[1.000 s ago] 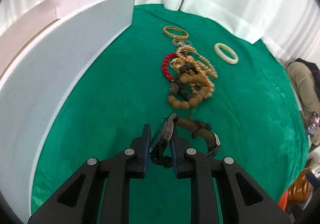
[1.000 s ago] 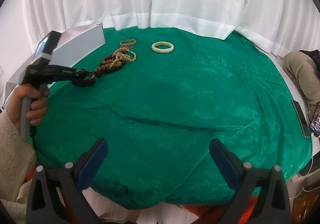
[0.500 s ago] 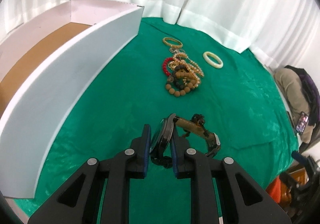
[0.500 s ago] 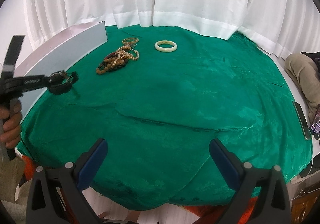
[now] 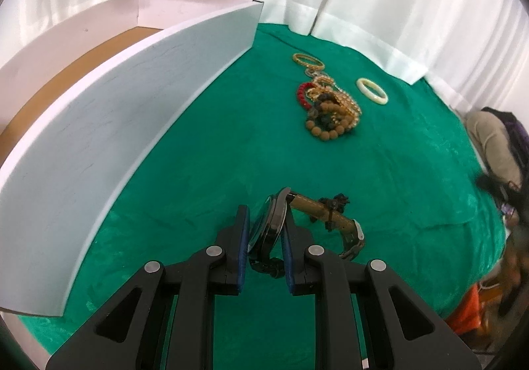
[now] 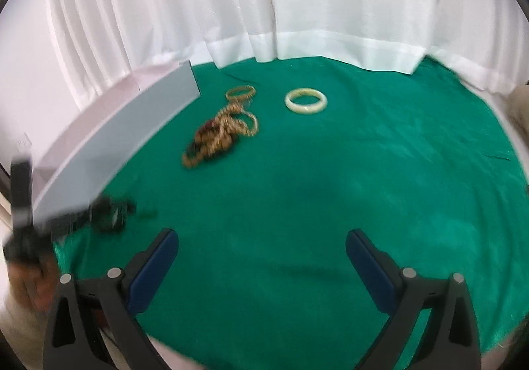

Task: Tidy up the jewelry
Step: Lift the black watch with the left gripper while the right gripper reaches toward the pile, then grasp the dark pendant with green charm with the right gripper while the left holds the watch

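Between the blue pads of the left gripper point(image 5: 264, 234) sits a watch point(image 5: 271, 227), clamped edge-on across its dark case, so the pads bear on the flat faces and the brown strap point(image 5: 319, 209) hangs free to the right, above the green cloth point(image 5: 205, 151). Gripping the rigid case rather than the limp strap looks like the surer hold. A small dark tangle rides on the strap; whether it is a charm or a thread I cannot tell.

To the gripper's left stands the white box point(image 5: 109, 125), its near wall tall and its brown floor open beyond. The watch is held close beside that wall but outside it, which suggests the box is the place meant for it; it would have to clear the wall to get in.

Farther up the cloth lies the pile point(image 5: 330, 108) of bead strings and gold chains, with a gold bangle point(image 5: 307, 61) touching its far end and a pale bangle point(image 5: 372, 90) apart to the right. The pile is too knotted to count its pieces.

Nearer the table edge, the right gripper point(image 6: 261, 266) hangs with its jaws wide apart and nothing between them, probably waiting its turn.

Its view is smeared: the left tool at the left edge is a dark blur there, and the watch cannot be made out. Most of the box's inside is hidden behind the wall, and someone seated at the right is cut off.
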Demonstrator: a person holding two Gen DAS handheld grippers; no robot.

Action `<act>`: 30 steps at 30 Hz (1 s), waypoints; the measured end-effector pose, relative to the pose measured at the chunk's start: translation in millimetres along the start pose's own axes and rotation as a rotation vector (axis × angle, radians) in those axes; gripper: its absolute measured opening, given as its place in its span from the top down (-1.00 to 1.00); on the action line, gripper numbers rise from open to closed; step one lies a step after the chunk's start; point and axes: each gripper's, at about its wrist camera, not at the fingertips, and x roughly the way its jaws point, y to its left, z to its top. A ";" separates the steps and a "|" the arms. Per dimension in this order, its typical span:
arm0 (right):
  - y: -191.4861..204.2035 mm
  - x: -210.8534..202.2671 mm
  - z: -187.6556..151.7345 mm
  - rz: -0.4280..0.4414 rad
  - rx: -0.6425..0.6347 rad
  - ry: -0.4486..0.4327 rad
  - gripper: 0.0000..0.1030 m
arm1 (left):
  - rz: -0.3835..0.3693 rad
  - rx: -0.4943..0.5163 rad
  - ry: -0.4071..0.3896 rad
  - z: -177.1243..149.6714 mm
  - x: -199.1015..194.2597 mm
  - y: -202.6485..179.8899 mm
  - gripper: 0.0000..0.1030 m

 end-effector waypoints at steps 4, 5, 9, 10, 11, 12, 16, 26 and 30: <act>6.8 60.5 41.4 0.141 0.052 0.089 -0.61 | 0.007 -0.010 0.005 -2.6 -2.6 4.3 0.68; 6.3 71.6 49.5 0.170 0.072 0.107 -0.47 | 0.008 -0.012 0.007 -3.3 -3.2 5.2 0.68; 3.2 122.5 88.2 0.165 0.161 0.171 -0.23 | 0.004 -0.009 0.010 -5.2 -5.6 6.3 0.68; 6.1 130.6 96.2 0.154 0.153 0.171 -0.23 | 0.002 -0.009 0.010 -5.6 -5.9 6.3 0.68; 9.0 134.7 100.3 0.155 0.143 0.174 -0.23 | -0.001 -0.008 0.011 -6.3 -5.8 6.6 0.68; 12.9 141.5 106.0 0.167 0.137 0.191 -0.22 | -0.002 -0.007 0.012 -6.6 -5.4 6.7 0.67; 13.9 163.8 101.5 0.449 0.358 0.353 -0.17 | -0.008 -0.014 0.023 -8.0 -1.5 9.9 0.67; 96.9 195.7 99.0 0.162 0.076 0.328 -0.04 | -0.022 -0.042 0.028 -7.8 -0.5 16.0 0.67; 109.6 202.2 97.1 -0.004 0.006 0.254 0.75 | -0.019 -0.053 0.035 -7.9 0.1 15.8 0.67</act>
